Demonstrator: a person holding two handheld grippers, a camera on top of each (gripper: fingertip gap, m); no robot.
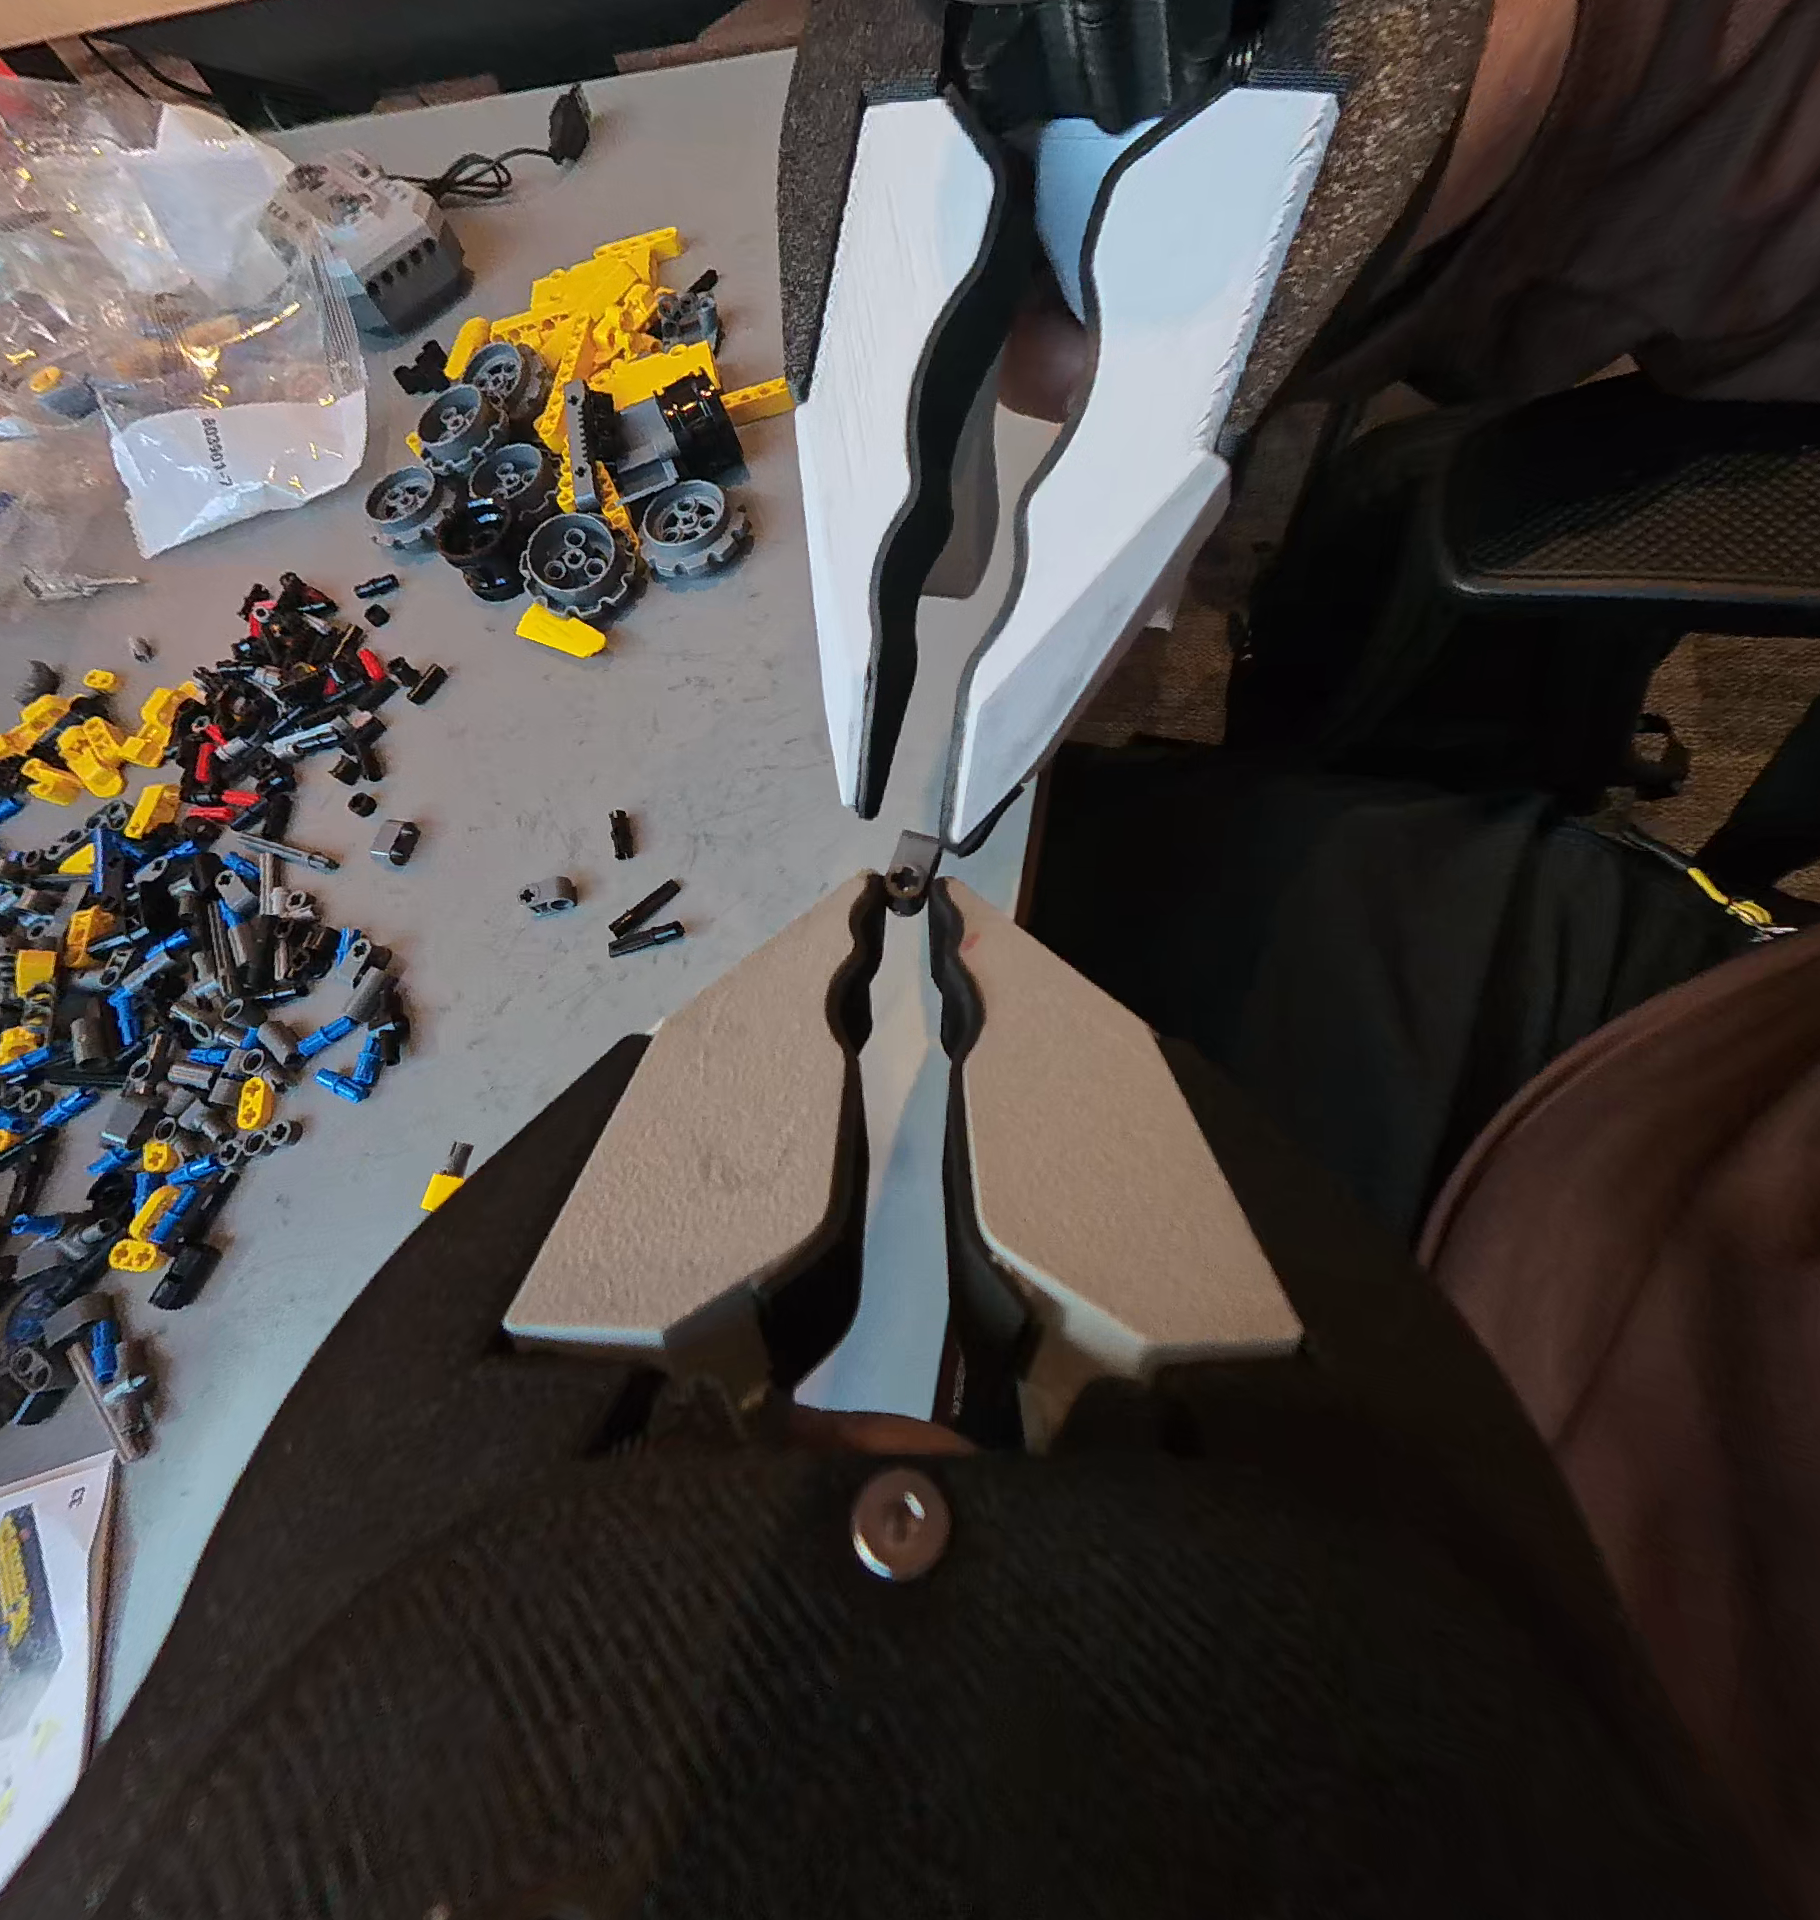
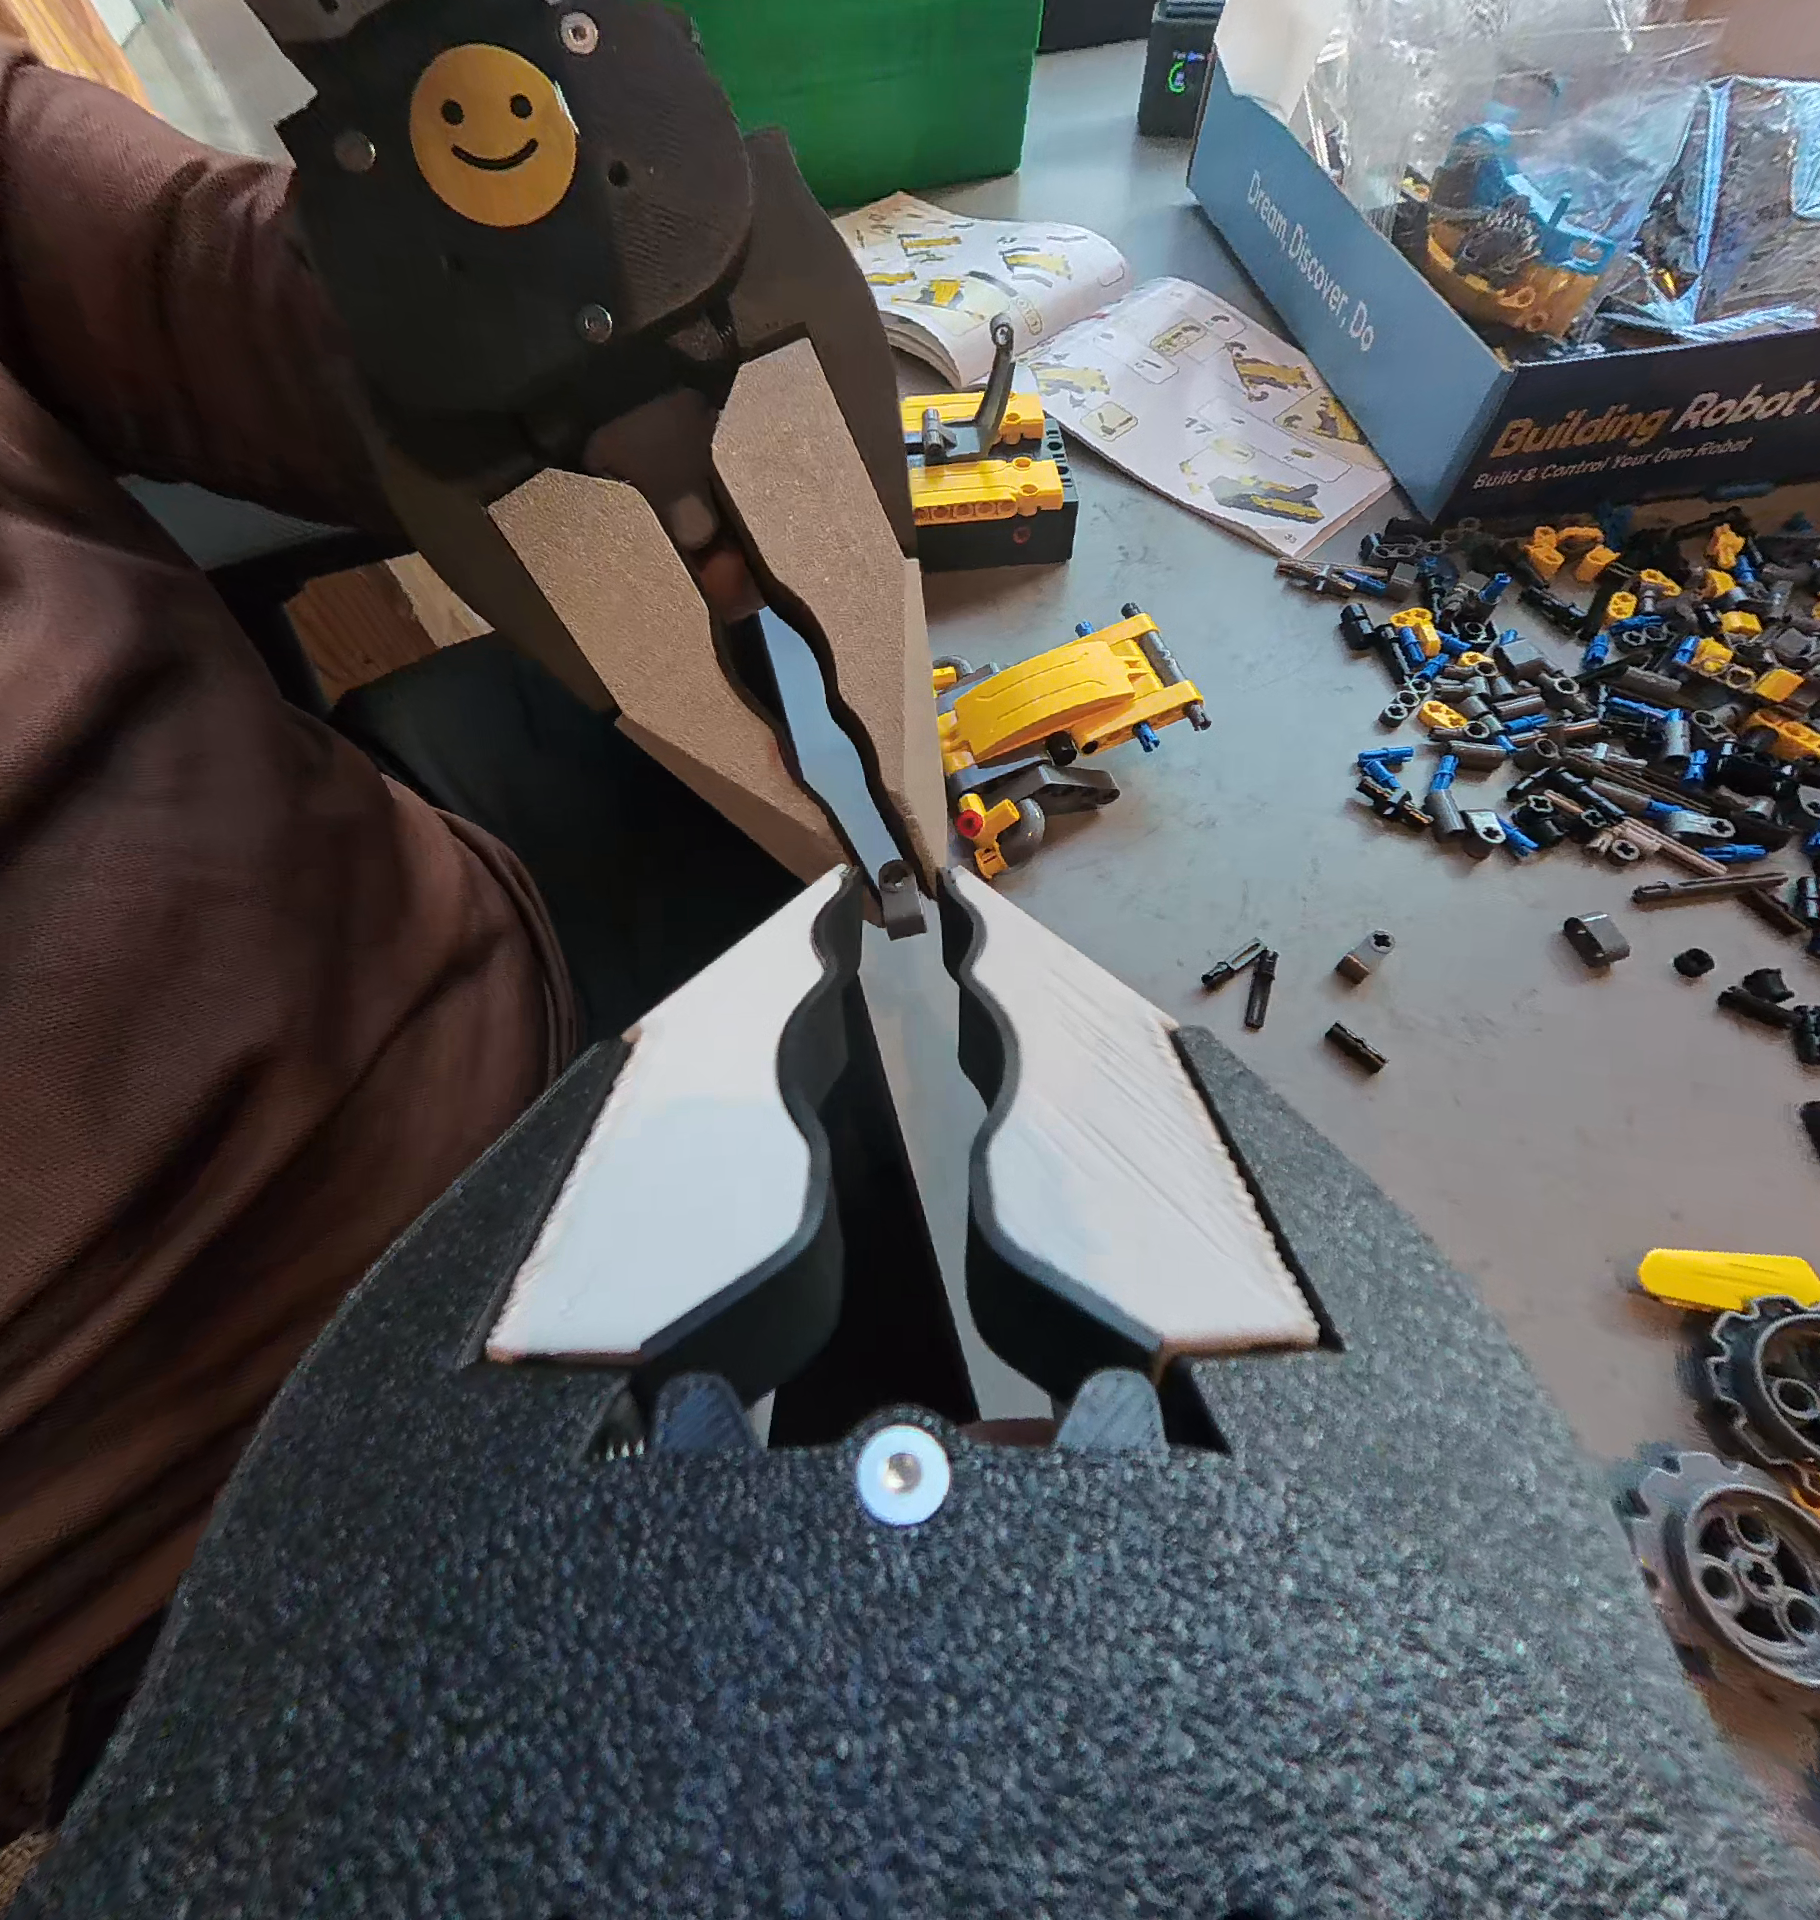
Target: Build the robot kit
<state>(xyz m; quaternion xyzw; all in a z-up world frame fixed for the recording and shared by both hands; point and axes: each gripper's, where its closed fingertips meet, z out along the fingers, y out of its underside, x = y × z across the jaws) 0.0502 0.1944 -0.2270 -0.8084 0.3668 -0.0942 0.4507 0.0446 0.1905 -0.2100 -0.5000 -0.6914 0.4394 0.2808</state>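
A: What has the left gripper (image 1: 904,883) got?

B: Its grey fingers are nearly together, tips pinching a small dark grey plastic connector piece (image 1: 907,871) over the near edge of the grey table (image 1: 573,727).

A: And the right gripper (image 2: 898,883)?

B: White fingers, a narrow gap, tips nipping the same piece (image 2: 901,906) from the opposite side. Left in the left wrist view lies a heap of blue, black and yellow pins (image 1: 127,935); farther off, grey toothed wheels (image 1: 532,488).
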